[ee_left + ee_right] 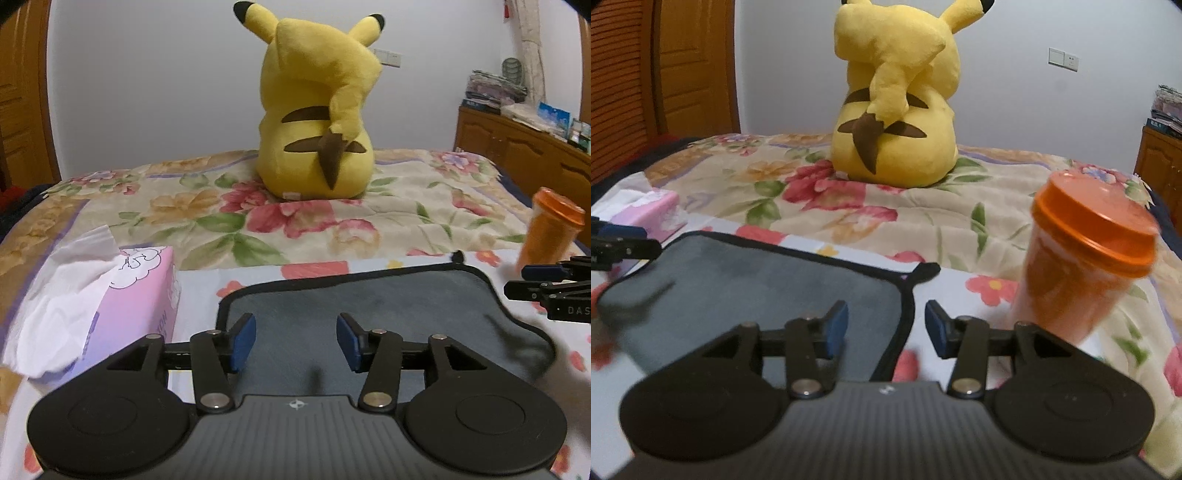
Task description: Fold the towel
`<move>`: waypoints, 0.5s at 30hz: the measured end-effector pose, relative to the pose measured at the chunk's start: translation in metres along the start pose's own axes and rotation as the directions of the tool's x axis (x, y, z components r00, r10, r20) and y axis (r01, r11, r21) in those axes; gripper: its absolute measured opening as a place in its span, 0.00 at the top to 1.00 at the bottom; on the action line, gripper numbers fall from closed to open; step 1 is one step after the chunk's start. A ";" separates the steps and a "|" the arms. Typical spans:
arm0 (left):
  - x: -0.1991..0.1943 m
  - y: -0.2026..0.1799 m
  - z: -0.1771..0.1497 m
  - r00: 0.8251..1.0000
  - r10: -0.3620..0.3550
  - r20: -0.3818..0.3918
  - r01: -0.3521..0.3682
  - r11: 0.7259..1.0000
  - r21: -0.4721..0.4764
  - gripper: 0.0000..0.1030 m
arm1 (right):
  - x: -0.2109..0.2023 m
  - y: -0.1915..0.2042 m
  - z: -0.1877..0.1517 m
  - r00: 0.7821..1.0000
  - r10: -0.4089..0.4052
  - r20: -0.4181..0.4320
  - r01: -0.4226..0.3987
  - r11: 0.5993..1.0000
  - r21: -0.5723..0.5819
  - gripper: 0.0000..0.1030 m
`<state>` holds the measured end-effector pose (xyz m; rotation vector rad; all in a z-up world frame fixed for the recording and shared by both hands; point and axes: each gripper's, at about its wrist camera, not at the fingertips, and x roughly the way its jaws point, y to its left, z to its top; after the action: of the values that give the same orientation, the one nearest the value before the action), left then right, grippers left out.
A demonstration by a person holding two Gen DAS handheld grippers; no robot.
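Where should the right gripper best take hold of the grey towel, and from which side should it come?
Probably the near right corner of the grey towel, coming from the right over the black hem. The right gripper is open astride that edge; the towel lies flat, so the thin hem fits between the fingers.

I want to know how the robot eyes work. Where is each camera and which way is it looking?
Left wrist: sits behind the open left gripper, facing across the grey towel toward the Pikachu plush; tissue box left.
Right wrist: behind the open right gripper, over the towel's right edge; orange cup right.
Both share towel, plush, bed.
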<state>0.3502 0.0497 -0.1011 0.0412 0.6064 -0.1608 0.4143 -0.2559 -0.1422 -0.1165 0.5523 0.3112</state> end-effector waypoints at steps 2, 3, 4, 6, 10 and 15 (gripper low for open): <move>-0.011 -0.004 0.000 1.000 -0.007 -0.001 0.007 1.000 -0.002 0.44 | -0.010 0.002 -0.001 1.000 0.003 -0.001 -0.003 1.000 0.005 0.54; -0.017 -0.006 0.000 1.000 -0.012 -0.001 0.012 1.000 -0.002 0.43 | -0.017 0.003 -0.001 1.000 0.005 0.000 -0.005 1.000 0.011 0.54; -0.023 -0.007 0.000 1.000 -0.015 0.000 0.015 1.000 0.000 0.42 | -0.022 0.003 0.000 1.000 0.007 0.000 -0.007 1.000 0.015 0.54; -0.035 -0.011 0.001 1.000 -0.017 0.004 0.017 1.000 0.004 0.40 | -0.035 0.004 0.001 1.000 0.009 0.005 -0.009 1.000 0.025 0.54; -0.060 -0.018 0.002 1.000 -0.020 0.011 0.020 1.000 0.022 0.37 | -0.058 0.008 0.005 1.000 0.015 0.021 -0.016 0.999 0.029 0.54; -0.086 -0.024 0.002 1.000 -0.018 0.018 0.017 0.999 0.040 0.34 | -0.086 0.015 0.009 0.999 0.024 0.044 -0.026 0.999 0.031 0.53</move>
<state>0.2778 0.0382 -0.0500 0.0731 0.5855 -0.1902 0.3447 -0.2618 -0.0897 -0.0726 0.5153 0.3287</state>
